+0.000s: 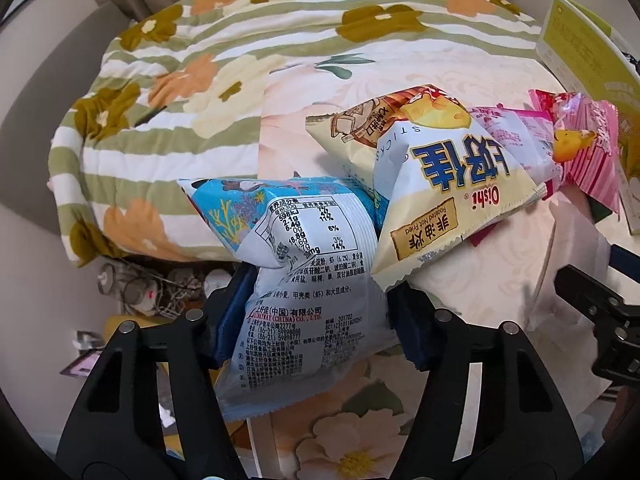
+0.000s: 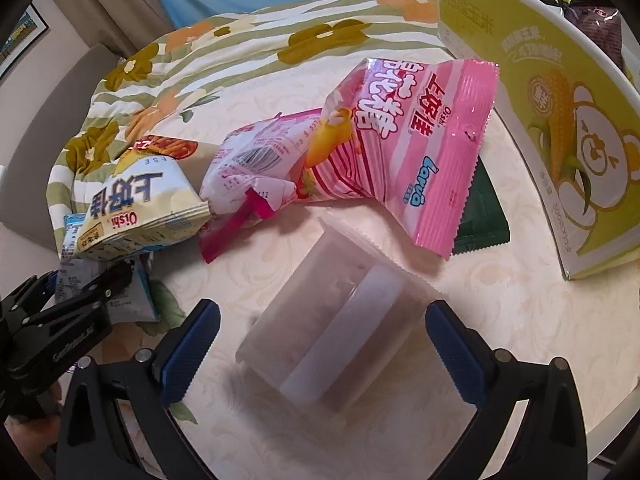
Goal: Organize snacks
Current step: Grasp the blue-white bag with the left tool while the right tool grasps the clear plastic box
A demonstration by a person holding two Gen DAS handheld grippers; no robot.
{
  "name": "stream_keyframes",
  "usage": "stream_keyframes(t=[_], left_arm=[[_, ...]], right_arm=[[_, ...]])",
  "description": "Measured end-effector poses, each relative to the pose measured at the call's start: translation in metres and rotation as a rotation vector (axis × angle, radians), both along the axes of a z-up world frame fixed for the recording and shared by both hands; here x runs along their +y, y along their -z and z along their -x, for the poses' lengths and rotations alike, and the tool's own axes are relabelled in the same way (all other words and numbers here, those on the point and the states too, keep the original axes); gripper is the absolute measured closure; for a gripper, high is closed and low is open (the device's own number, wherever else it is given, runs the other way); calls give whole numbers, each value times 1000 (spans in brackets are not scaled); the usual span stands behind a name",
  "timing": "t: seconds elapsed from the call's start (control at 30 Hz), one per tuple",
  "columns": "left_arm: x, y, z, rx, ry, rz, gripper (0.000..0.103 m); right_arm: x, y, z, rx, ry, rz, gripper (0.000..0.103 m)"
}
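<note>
My left gripper (image 1: 318, 312) is shut on a blue and white snack bag (image 1: 304, 280), back label facing me, held above the table's near left edge; it shows small in the right wrist view (image 2: 104, 284). A yellow Oishi cheese-stick bag (image 1: 444, 184) lies just beyond it, also in the right wrist view (image 2: 140, 208). Two pink bags lie further right: a crumpled one (image 2: 256, 168) and a flat pink marshmallow bag (image 2: 416, 148). My right gripper (image 2: 320, 340) is open, its blue pads either side of a clear plastic box (image 2: 336, 328) on the table.
A dark green packet (image 2: 482, 216) lies under the pink bag. A green corn-print carton (image 2: 560, 132) stands at the right. A flowered quilt (image 1: 192, 100) covers the bed behind the round table (image 2: 500, 320). Clutter lies on the floor at the left (image 1: 152, 288).
</note>
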State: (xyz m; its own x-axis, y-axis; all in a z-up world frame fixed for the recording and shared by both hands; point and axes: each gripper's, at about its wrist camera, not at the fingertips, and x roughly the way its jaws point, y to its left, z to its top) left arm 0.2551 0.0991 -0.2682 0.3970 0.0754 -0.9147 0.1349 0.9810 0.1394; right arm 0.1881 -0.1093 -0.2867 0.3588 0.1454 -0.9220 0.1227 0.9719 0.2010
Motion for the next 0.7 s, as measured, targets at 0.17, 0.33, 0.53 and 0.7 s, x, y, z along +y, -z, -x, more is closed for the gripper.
stream_keyframes(t=[0.17,0.33,0.53,0.7], left_arm=[[0,-4,14,20,-6,36,43],[1,-7,28,34,-5,67,43],[3,-10,40,52,-3,101,43],[7,-14,46,53,-7,120,43]], right_arm=[[2,7,-5,24,5,10,2],[7,14,-9,46,6,29,9],[13,16,-10,31,-23,84,27],[22,15,-10,20,-78,105,33]])
